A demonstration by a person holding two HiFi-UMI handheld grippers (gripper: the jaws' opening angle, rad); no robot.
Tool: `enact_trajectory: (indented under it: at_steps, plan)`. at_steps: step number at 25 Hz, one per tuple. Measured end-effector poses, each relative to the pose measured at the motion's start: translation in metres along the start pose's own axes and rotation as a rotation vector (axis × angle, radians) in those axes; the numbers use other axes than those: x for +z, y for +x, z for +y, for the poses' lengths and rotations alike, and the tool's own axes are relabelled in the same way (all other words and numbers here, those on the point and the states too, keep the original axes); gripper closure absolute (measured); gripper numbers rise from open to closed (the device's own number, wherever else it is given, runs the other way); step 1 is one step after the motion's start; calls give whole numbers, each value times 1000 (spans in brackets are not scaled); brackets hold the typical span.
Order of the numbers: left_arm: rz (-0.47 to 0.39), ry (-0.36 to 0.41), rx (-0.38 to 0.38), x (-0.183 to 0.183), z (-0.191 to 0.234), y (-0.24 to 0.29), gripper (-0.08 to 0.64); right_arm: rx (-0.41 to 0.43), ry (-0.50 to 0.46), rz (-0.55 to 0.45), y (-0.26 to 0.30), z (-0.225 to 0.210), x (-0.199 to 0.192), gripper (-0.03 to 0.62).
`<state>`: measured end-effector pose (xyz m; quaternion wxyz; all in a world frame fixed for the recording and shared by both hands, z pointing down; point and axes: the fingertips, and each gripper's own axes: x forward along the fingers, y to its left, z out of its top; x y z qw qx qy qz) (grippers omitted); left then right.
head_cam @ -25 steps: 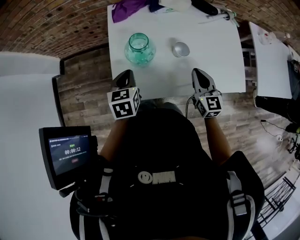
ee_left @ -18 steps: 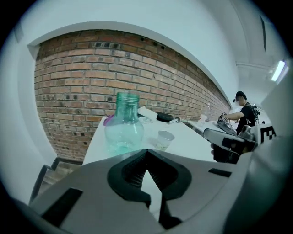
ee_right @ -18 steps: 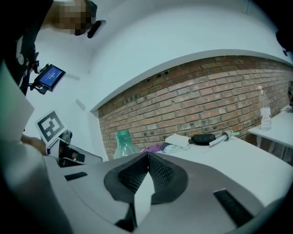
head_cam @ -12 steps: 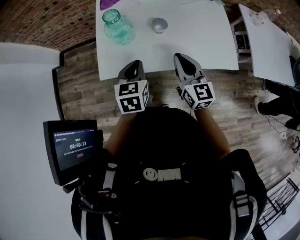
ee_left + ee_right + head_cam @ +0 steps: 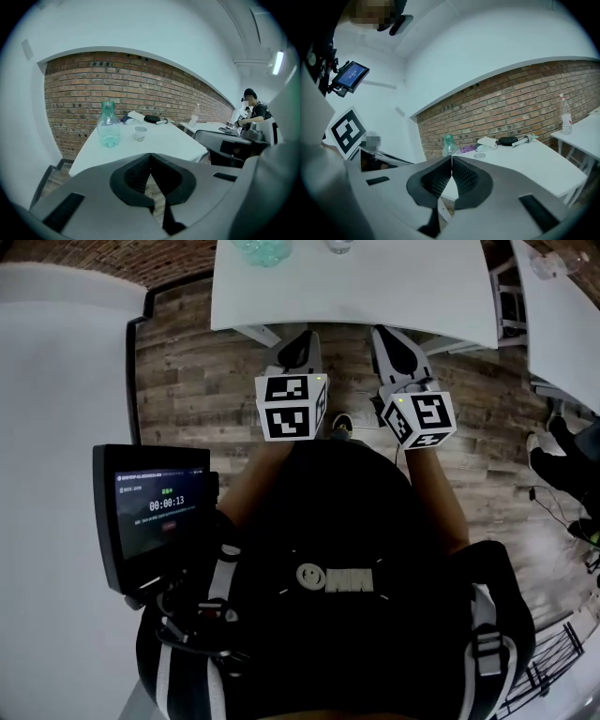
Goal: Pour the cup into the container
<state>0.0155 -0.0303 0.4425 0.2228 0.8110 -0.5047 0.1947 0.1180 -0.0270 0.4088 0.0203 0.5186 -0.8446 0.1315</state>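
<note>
A clear green-tinted bottle (image 5: 108, 126) stands on the white table (image 5: 356, 296), with a small cup (image 5: 140, 133) just to its right. In the head view only the bottle's base (image 5: 262, 249) and the cup's edge (image 5: 339, 245) show at the top border. My left gripper (image 5: 302, 345) and right gripper (image 5: 392, 341) hover side by side over the wooden floor, just short of the table's near edge. Both are shut, with nothing between the jaws. In the right gripper view the bottle (image 5: 449, 145) and cup (image 5: 479, 155) sit far beyond the shut tips (image 5: 452, 161).
A screen showing a timer (image 5: 159, 512) hangs at my left side. A white partition (image 5: 66, 381) runs along the left. A second white table (image 5: 562, 306) stands at the right, with a person (image 5: 255, 110) beyond it. A dark pouch (image 5: 154, 119) and cloth lie at the table's far end.
Both grippers have drawn back from over the table's near edge to above the floor. The table, bottle and cup have slid to the top of the head view. Jaws stay shut.
</note>
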Motion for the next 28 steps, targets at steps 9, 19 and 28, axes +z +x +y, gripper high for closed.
enact_trajectory:
  at_steps: [9,19,28]
  plan:
    - [3,11,-26,-8,-13,-1,560,-55,21,39,-7,6,-17,586]
    - [-8,8,-46,-8,-20,3,560,-53,5,39,-4,6,-16,586]
    - [-10,9,-44,-7,-19,3,560,-48,-10,32,0,5,-11,586]
